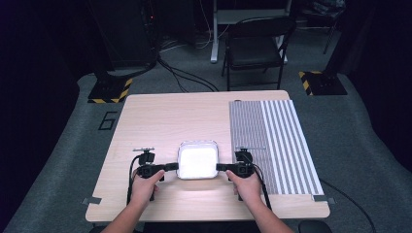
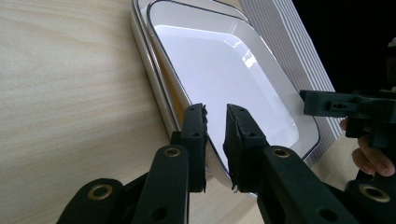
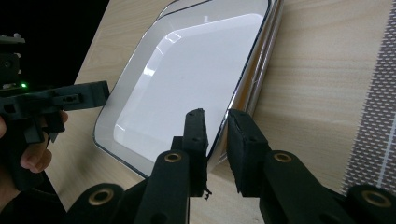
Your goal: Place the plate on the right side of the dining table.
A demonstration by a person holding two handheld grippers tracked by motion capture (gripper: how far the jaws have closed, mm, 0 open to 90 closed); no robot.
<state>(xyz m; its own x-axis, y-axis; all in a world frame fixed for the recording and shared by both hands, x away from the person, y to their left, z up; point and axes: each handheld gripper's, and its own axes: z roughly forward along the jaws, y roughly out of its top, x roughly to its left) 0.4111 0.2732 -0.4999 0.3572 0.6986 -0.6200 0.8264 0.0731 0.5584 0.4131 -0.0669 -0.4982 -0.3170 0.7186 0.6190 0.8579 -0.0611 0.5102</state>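
White trays [image 2: 224,70] — stacked, edge-on

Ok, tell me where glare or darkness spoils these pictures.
High view: the white tray is blown out to a featureless glow, and the room behind the table sinks into darkness. Left gripper view: bright reflections streak the tray's far wall. Right gripper view: the same sheen, beside a black, unlit corner.

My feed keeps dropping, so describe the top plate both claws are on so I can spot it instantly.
On the pale wooden table, left of the grey striped mat, sits a small stack of square dishes near the person's edge. The top plate is glossy white with rounded corners and a thin dark rim line, clamped by the left claw and right claw on opposite rims.
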